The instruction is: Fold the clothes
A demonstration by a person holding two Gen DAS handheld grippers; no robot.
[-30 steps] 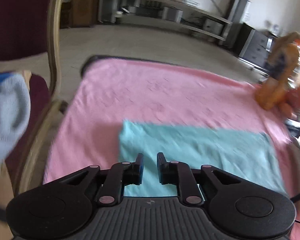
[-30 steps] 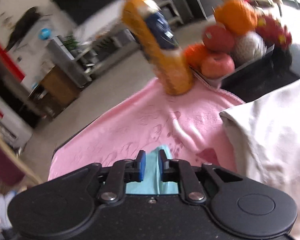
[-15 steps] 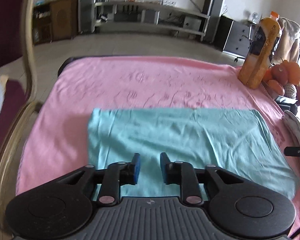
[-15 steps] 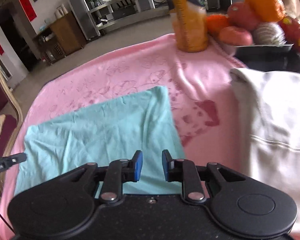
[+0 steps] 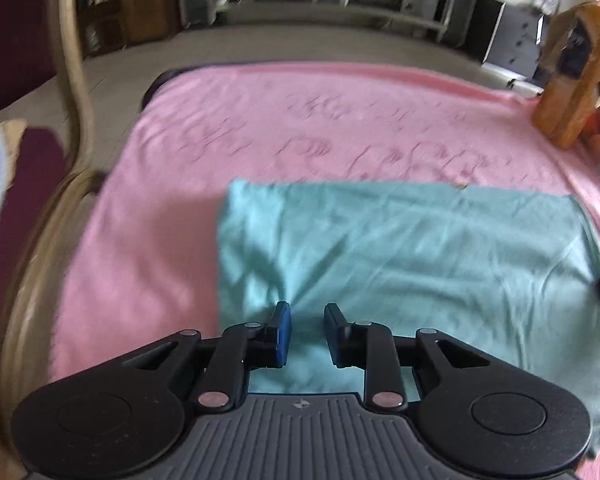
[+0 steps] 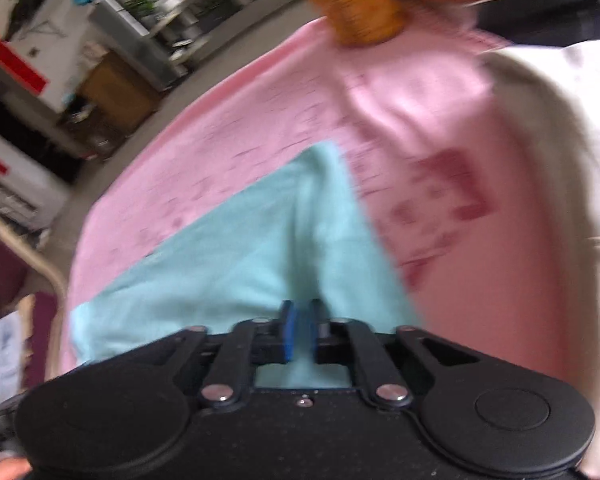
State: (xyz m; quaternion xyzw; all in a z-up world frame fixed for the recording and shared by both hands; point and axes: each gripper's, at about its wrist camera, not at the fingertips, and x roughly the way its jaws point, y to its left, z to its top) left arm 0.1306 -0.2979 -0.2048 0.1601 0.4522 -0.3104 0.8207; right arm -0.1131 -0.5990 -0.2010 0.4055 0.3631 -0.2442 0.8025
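Both grippers have dropped lower over the cloth [image 5: 412,248] since half a second ago. The right gripper [image 6: 302,330], which then stood with a gap between its fingers above the cloth's right side, has now pinched in on it. A ridge of teal fabric runs up from between its blue pads [image 6: 289,334], and the jaws stand nearly together, so it looks clenched on the cloth. The left gripper [image 5: 307,334] has slid toward the cloth's left edge. Its fingers [image 5: 283,330] rest on or just above the fabric with a clear gap between them, released and holding nothing, though creases fan out from that spot.

The cloth lies flat as a wide rectangle on the near half of the pink sheet [image 5: 320,120], its left edge well in from the sheet's left edge and its right end near the right edge. A bottle [image 5: 572,76] stands at the far right corner. A white garment [image 6: 572,152] lies past the right edge.

The step in hand appears to be taking hold of the near edge for a fold. Next, the left fingers likely need to close on the fabric beneath them, gathering only the layers meant to move. Both sides should then lift evenly so the edge carries over straight.
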